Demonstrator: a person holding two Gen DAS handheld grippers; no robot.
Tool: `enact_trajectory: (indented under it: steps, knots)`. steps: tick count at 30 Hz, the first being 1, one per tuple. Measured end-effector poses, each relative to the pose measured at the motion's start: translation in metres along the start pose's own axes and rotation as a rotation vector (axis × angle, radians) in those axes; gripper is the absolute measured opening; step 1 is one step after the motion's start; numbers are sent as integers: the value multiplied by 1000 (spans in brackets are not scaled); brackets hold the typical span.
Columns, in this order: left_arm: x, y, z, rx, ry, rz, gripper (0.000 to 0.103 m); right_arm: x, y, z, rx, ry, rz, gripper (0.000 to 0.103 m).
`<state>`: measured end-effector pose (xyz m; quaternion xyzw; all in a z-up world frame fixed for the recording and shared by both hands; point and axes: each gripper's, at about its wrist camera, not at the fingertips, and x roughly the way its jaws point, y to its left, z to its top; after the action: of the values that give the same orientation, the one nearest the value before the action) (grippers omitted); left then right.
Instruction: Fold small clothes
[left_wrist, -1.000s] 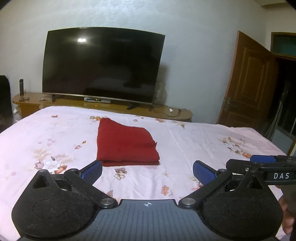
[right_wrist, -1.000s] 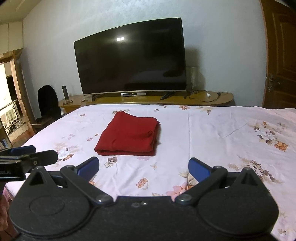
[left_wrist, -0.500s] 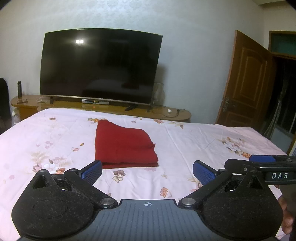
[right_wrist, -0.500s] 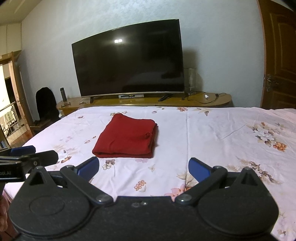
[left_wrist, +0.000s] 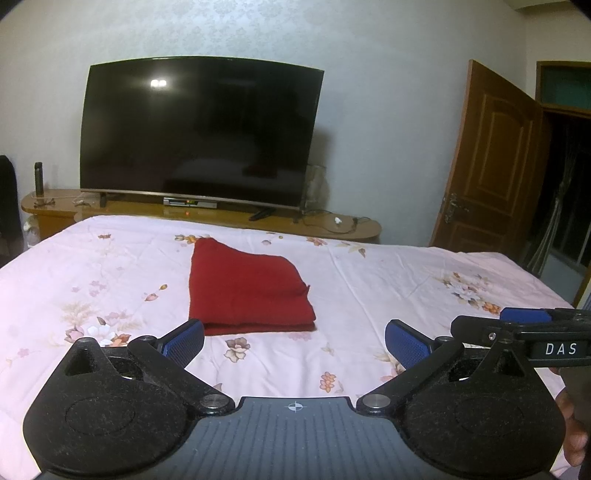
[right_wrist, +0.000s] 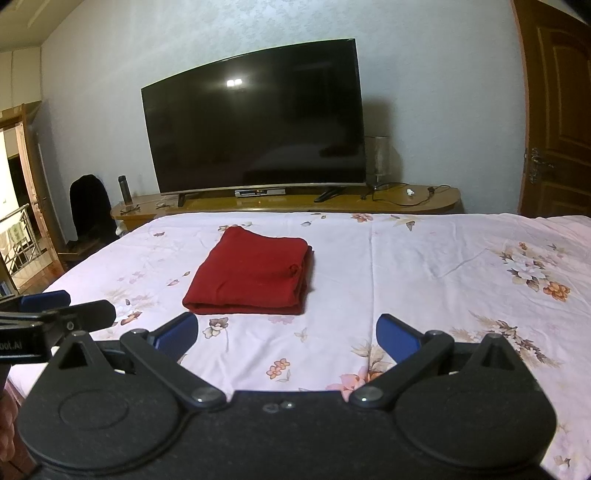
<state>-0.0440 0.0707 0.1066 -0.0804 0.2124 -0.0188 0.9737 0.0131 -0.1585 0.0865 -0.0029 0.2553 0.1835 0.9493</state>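
A red garment (left_wrist: 245, 290) lies folded into a neat rectangle on the pink floral bed sheet (left_wrist: 388, 280); it also shows in the right wrist view (right_wrist: 251, 273). My left gripper (left_wrist: 294, 341) is open and empty, held back from the garment above the near part of the bed. My right gripper (right_wrist: 287, 334) is open and empty too, also short of the garment. Each gripper shows at the edge of the other's view: the right one (left_wrist: 517, 325) and the left one (right_wrist: 55, 310).
A large dark TV (left_wrist: 199, 129) stands on a low wooden cabinet (left_wrist: 332, 225) past the foot of the bed. A brown door (left_wrist: 487, 162) stands open on the right. A bottle (right_wrist: 125, 189) and a dark chair (right_wrist: 88, 206) are at the left.
Both grippers have drawn back and tilted up slightly, so the folded garment sits a little lower and farther in both views. The garment itself has not moved.
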Motion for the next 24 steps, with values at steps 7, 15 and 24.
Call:
enact_trajectory:
  steps: [7,15,24]
  knots:
    - [0,0,0,0,0,-1,103,0,0,0,0,0,1,102]
    - [0,1,-1,0,-7,1,103,-1,-1,-1,-5,-1,2,102]
    - [0,6,-1,-6,-11,0,103,-2,-3,-1,-6,1,3,102]
